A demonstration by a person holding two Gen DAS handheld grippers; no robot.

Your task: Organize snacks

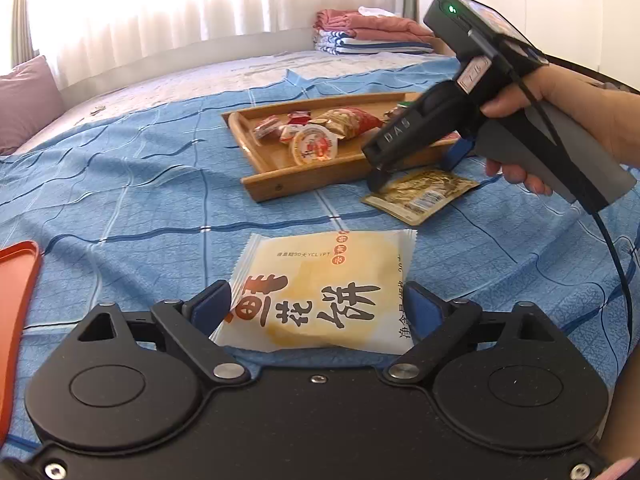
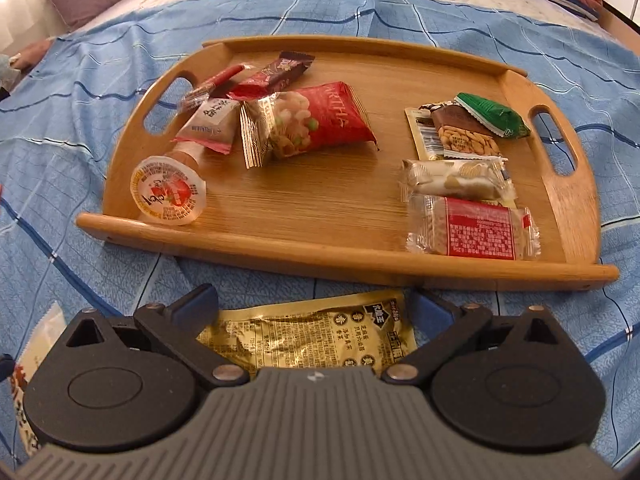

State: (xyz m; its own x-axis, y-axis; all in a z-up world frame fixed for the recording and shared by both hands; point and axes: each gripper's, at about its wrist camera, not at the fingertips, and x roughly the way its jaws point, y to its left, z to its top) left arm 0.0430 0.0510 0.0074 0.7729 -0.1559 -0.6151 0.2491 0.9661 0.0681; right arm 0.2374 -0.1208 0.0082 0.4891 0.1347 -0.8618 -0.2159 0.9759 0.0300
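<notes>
Left wrist view: the left gripper [image 1: 318,304] stands wide apart over a pale pastry packet [image 1: 320,290] that lies flat on the blue bedspread [image 1: 132,208], the packet between its fingertips [image 1: 214,300] but not pinched, so the grip is released. Ahead and to the right, the right gripper [image 1: 380,178] reaches down to a gold foil pouch [image 1: 420,194] lying just beside the near rim of the wooden tray [image 1: 280,188].

In the right wrist view that gripper [image 2: 314,304] is also spread open, the pouch [image 2: 308,336] lying directly below and between its fingers, the tray [image 2: 340,256] straight ahead.

Both packets look light and thin. The pastry wrapper is probably slick film around a soft, crumbly cake, so a gentle squeeze across its middle, or on a crimped end seam, seems safest. The foil pouch looks crinkled and flat against the cloth; pinching a raised edge or corner should work better than pressing down on its face, which may slide.
</notes>
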